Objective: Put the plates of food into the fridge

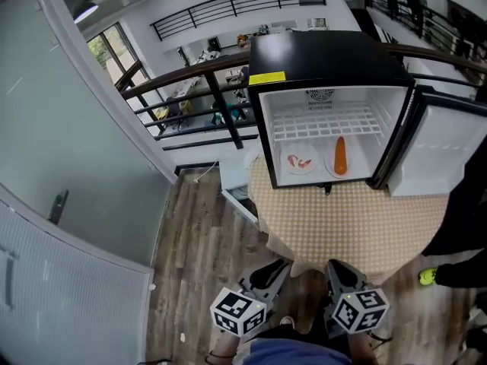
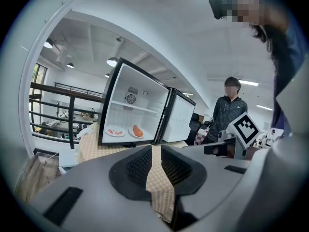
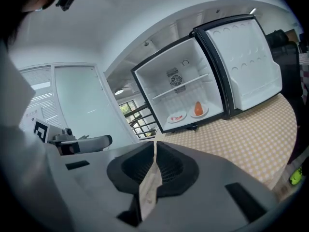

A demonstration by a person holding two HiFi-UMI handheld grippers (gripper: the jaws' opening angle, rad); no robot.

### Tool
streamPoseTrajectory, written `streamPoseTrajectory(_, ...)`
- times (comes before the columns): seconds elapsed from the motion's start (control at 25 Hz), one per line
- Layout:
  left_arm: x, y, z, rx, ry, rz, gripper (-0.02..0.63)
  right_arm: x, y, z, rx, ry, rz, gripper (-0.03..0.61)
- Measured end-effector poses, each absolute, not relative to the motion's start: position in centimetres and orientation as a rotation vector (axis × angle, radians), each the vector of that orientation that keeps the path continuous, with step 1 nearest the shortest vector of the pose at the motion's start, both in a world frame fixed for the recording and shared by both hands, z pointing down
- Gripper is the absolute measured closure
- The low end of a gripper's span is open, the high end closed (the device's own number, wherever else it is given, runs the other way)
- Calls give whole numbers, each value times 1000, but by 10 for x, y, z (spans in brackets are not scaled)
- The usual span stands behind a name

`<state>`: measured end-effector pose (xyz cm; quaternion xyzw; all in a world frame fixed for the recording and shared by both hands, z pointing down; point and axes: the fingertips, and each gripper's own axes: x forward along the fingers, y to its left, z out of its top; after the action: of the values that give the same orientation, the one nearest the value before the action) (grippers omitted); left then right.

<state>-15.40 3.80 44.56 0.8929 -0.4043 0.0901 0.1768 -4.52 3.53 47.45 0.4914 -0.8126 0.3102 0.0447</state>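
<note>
Both plates, red-topped plate (image 1: 300, 162) and orange-topped plate (image 1: 339, 158), sit inside open fridge (image 1: 327, 59) at 12 o'clock on worktop (image 1: 350, 226), so loading looks done, door (image 1: 449, 150) unclosed; at 6 o'clock left hand-held gripper (image 1: 278, 268) slightly spread, right hand-held gripper (image 1: 335, 269) pressed together, both empty.

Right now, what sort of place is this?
Probably an upper gallery in an office-like building: a black railing overlooks a workspace below, a glass partition stands left, and a mini fridge sits on a cloth-covered table.
</note>
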Motion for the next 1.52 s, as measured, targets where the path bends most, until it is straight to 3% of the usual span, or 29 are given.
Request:
streamPoseTrajectory(0.52,-172,131,441,2611,-930,193,546,-81,139,473,1616,-2416,912,548)
streamPoseTrajectory(1.52,-153,179,431,2684,-847,180,545,-85,182,459,1618,-2410,810,554)
